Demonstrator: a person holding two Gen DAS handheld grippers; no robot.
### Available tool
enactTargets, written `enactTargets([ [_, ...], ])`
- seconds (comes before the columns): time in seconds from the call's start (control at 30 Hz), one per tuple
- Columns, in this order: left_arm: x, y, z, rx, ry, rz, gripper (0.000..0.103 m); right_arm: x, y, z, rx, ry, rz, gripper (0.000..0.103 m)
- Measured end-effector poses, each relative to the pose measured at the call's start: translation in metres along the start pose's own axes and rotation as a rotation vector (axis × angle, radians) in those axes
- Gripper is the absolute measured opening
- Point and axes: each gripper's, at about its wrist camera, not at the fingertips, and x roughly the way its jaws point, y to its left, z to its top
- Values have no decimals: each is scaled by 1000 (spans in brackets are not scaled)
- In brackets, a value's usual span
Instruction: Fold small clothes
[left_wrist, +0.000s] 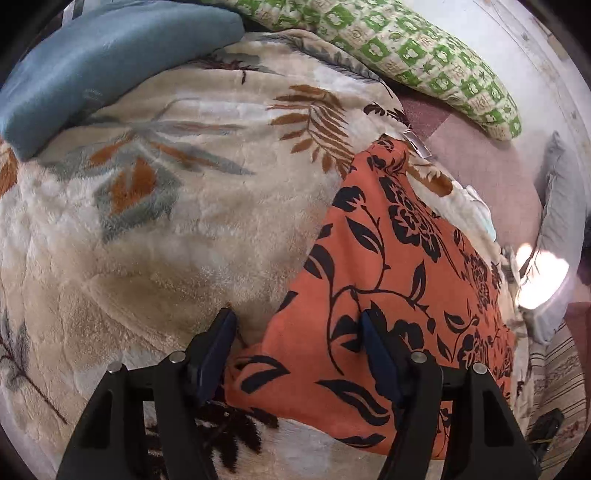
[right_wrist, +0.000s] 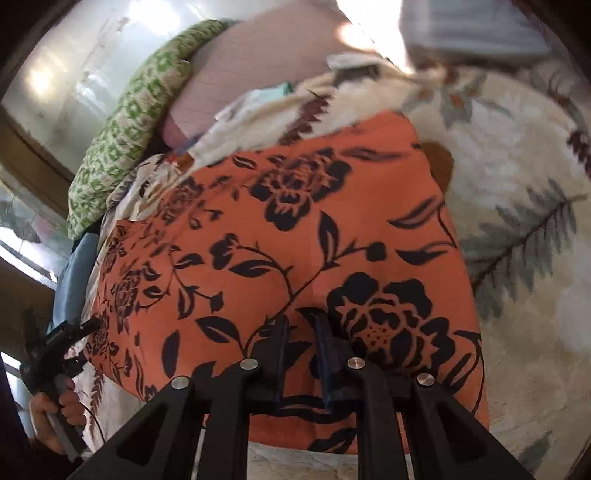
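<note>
Left gripper (left_wrist: 295, 325) released, right gripper (right_wrist: 301, 325) nearly clenched on the orange garment (right_wrist: 295, 229); plush blanket (left_wrist: 147, 240) may drag the fold askew.

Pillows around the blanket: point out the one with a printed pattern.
The green-and-cream checked pillow along the wall; the blue pillow is plain.

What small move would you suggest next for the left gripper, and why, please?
Probably lower the open left gripper and close it on the orange floral garment's near edge: that edge lies flat on the blanket between its fingers, ungripped, while the right gripper looks nearly shut.
</note>
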Motion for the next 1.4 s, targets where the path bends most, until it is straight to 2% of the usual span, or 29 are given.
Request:
enactTargets([
  [0.03, -2, 0, 0, 22, 5, 4, 67, 2, -9, 3, 49, 7, 47, 17],
  [0.1, -4, -6, -4, 85, 0, 37, 67, 1, -15, 6, 76, 23, 76, 17],
  [0.2, -14, -18, -12, 129, -34, 43, 66, -1, -10, 2, 42, 24, 49, 17],
  [0.3, -29, -45, -19, 196, -100, 27, 66, -16, 15, -4, -60, -36, -35, 17],
  [0.4, -35, -80, -29, 291, -161, 33, 82, -24, 47, -10, -188, -91, -40, 16],
  [0.43, -33, -90, -33, 324, -162, 51, 86, -22, 56, -13, -213, -92, -21, 16],
  [0.5, -25, -104, -40, 369, -157, 94, 86, -15, 73, -19, -256, -82, 0, 17],
  [0.6, -9, -117, -48, 442, -158, 188, 87, 0, 93, -29, -333, -48, -28, 17],
  [0.7, 13, -113, -51, 511, -110, 310, 91, 23, 97, -32, -361, 30, -69, 18],
  [0.77, 18, -105, -52, 509, -104, 327, 99, 24, 91, -30, -332, 34, -33, 18],
  [0.87, 13, -102, -51, 499, -107, 319, 99, 22, 81, -25, -278, 54, 6, 18],
  [1.0, -3, -103, -53, 481, -141, 317, 99, 14, 87, -25, -296, 20, -20, 18],
  [1.2, -39, -116, -56, 507, -295, 340, 99, -9, 104, -27, -346, -132, -19, 18],
  [1.4, -74, -121, -54, 498, -442, 334, 99, -17, 112, -19, -316, -201, -59, 18],
])
